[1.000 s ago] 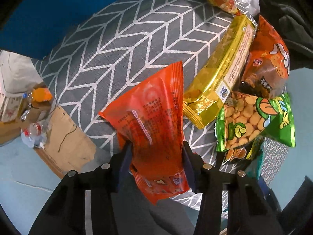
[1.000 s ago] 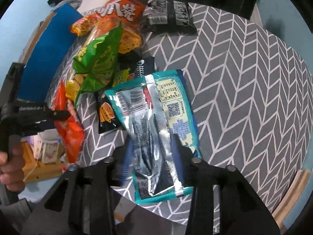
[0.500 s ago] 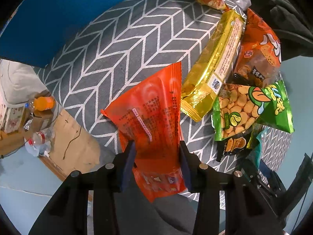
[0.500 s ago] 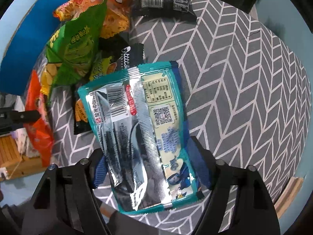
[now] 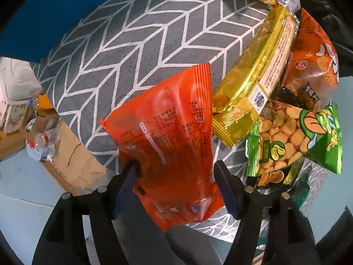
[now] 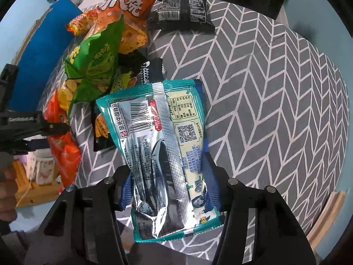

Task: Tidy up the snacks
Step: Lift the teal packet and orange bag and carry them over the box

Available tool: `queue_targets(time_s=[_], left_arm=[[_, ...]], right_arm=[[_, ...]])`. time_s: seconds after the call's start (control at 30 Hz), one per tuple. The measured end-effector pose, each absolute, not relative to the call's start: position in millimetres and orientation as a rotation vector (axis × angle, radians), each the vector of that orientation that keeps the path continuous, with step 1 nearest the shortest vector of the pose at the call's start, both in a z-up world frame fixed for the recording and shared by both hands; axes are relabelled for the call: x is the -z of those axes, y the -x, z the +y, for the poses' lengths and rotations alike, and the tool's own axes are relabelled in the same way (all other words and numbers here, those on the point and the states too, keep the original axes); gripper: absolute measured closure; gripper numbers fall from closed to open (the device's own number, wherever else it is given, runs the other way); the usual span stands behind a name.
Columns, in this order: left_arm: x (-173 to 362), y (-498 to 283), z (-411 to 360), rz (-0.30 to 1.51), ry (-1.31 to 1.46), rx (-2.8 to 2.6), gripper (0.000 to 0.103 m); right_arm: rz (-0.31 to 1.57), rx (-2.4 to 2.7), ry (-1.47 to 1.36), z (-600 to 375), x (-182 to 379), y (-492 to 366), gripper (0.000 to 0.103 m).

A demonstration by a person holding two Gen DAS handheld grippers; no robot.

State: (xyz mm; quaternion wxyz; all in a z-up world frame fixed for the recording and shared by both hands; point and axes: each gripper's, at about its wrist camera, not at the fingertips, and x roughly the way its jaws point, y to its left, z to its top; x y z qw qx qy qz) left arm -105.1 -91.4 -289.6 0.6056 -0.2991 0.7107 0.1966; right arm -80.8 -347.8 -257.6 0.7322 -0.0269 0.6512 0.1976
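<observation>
Left claw (image 5: 174, 174) points steeply down over the grey chevron-patterned desk (image 5: 136, 50), and its jaws are opening around the orange snack bag (image 5: 169, 137). The bag sits between the two blue-padded fingers (image 5: 124, 185); the left pad touches its crumpled edge, while the right pad looks just clear of it, so a firm pinch cannot be made out. The bag's long axis runs along the claw's pointing line, with its crimped top seam facing away from the claw and its bottom end tucked back between the fingers.

Ahead and to the right of that claw lies a gold packet (image 5: 253, 90), long axis slanting away up and to the right. Beside it sits an orange-brown bag (image 5: 313, 70), and nearer the claw a green bean-snack bag (image 5: 293, 137).

Over to the right claw (image 6: 167, 181): its jaws are closing on the teal-and-silver pouch (image 6: 158, 150), and both blue pads press the pouch's sides. The pouch shows its back seam and barcode, long axis in line with the claw, far end pointing away, near end hanging back past the fingertips.

Beyond and left of this claw are a green bag (image 6: 97, 61), an orange bag with white characters (image 6: 128, 2) and a black packet (image 6: 183, 11) farther off. A hand (image 6: 7, 187) shows at the left edge.
</observation>
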Motion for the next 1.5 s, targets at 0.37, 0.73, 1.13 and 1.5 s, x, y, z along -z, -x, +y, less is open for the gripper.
queue_targets(time_s=[0.37,0.73,1.13,1.5], left_arm=[[273,107,-92,1.621,0.631,-0.402,0.060],[245,97,-98,1.596,0.585,-0.336,0.083],[223,88,-87,1.572,0.591,-0.276,0.088],[181,73,-83,1.509,0.506,-0.210,0.088]], right_arm=[[1.424,-0.450,0.032,-355,250,75,0.048],[1.387,-0.471,0.015,-362,214,65,0.048],[1.337,-0.503,-0.011,-360,179,47,0.048],[1.298,-0.517,-0.002,-334,167,48,0.048]])
